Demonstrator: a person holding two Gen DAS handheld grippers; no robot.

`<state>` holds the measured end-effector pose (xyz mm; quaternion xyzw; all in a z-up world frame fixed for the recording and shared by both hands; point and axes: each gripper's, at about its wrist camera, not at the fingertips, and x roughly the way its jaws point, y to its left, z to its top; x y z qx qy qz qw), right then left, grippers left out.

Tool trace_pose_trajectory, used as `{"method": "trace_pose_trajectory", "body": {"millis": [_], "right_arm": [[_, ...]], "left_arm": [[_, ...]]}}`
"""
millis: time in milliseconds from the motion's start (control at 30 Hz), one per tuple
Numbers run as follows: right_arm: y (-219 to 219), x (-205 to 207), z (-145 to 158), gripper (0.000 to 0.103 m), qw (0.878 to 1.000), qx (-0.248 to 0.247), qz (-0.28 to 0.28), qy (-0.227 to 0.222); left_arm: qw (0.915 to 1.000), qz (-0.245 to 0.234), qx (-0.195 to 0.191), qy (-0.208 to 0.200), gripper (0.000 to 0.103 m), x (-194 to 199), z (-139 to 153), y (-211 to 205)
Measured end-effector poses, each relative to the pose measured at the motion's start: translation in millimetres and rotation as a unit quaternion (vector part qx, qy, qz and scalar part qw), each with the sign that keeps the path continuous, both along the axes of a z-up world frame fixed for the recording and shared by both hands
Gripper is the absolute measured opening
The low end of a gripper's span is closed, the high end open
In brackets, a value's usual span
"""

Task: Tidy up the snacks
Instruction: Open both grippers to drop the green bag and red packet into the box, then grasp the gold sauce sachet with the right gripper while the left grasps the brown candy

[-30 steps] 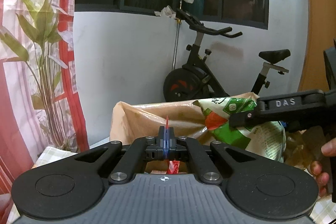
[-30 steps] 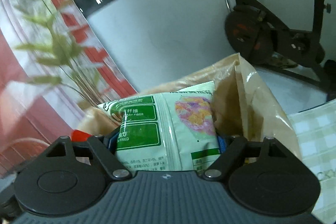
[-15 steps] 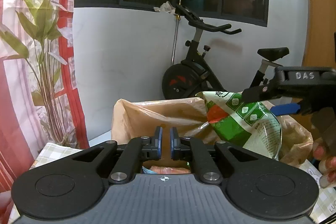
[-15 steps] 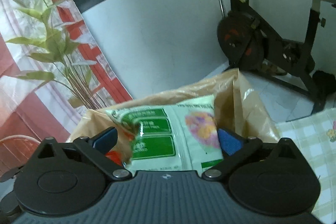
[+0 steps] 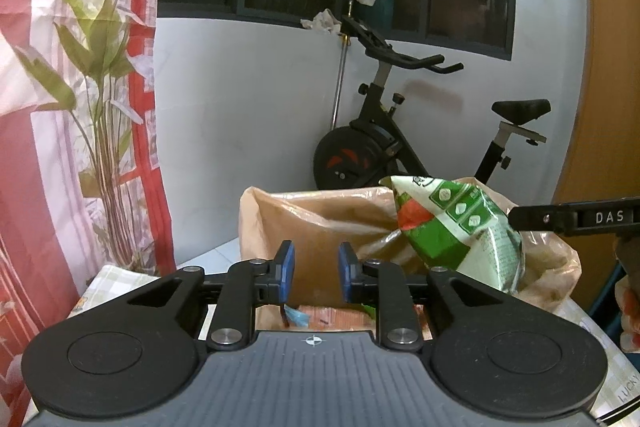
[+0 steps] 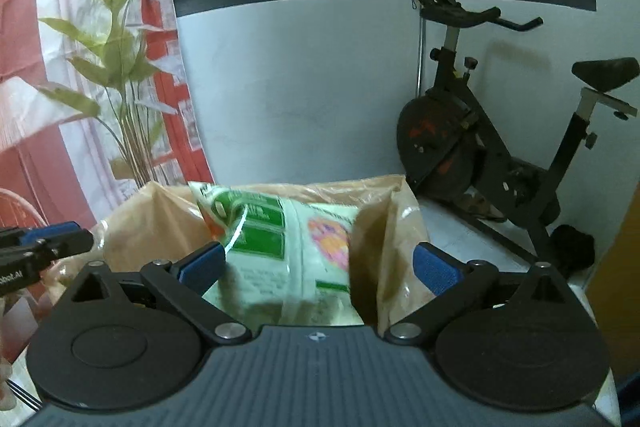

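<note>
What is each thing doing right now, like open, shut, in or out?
Left tool: open, nothing between its pads; jaws just opening.
Right tool: wide open, not gripping.
Green snack packet: leaning in the bag, top sticking out, let go.
Brown plastic bag: open at the top, standing on the table.
Orange packets: lying low inside the bag.

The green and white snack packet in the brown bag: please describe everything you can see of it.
The green and white snack packet is a puffed, glossy pouch, apparently foil or plastic, with green label boxes, a red patch near its upper corner and an orange-pink picture on its front. It stands tilted in the open mouth of the thin brown plastic bag, its top poking above the rim. The right gripper is open around it, pads not pressing.
</note>
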<state>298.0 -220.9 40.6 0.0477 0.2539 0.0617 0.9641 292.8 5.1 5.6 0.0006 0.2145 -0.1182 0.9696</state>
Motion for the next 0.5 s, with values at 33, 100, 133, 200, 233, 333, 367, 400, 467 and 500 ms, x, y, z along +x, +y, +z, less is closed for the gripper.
{"method": "trace_pose_trajectory", "body": {"millis": [33, 100, 133, 200, 233, 333, 367, 400, 467, 500], "right_arm": [[-1.6, -2.4, -1.1, 0.101, 1.0, 0.007, -0.003, 0.0], [-3.6, -8.8, -1.8, 0.1, 1.0, 0.013, -0.007, -0.007], [-4.0, -14.3, -1.9, 0.1, 1.0, 0.013, -0.006, -0.016], [-5.7, -27.6, -2.8, 0.1, 0.999, 0.013, -0.003, -0.036], [-6.7, -35.6, -3.9, 0.1, 0.999, 0.015, -0.001, -0.048], [-11.5, -66.3, -11.8, 0.1, 0.996, 0.017, 0.001, -0.091], [-12.0, -75.7, -15.1, 0.1, 0.995, 0.017, 0.004, -0.103], [-13.1, -85.0, -19.9, 0.1, 0.993, 0.017, 0.008, -0.113], [-14.9, -104.3, -31.0, 0.1, 0.991, 0.014, 0.011, -0.13], [-15.5, -112.7, -37.2, 0.1, 0.991, 0.014, 0.011, -0.136]], "left_arm": [[1.0, 0.0, -0.002, 0.001, 0.025, -3.7, -0.2, 2.5], [1.0, 0.002, -0.007, -0.001, 0.025, -11.9, -0.5, 8.2], [0.9999, 0.004, -0.012, -0.003, 0.025, -17.6, -0.6, 12.8], [0.9997, 0.007, -0.021, -0.005, 0.026, -29.1, -1.1, 21.4], [0.9996, 0.01, -0.027, -0.006, 0.027, -36.4, -2.1, 27.4], [0.9991, 0.021, -0.036, -0.006, 0.03, -59.0, -8.8, 42.4], [0.999, 0.026, -0.037, -0.004, 0.032, -65.7, -12.4, 46.6], [0.9989, 0.03, -0.037, -0.002, 0.033, -72.1, -16.7, 50.5], [0.9984, 0.04, -0.04, 0.007, 0.034, -85.0, -28.3, 58.8], [0.998, 0.045, -0.042, 0.013, 0.034, -88.9, -34.3, 63.3]]}}
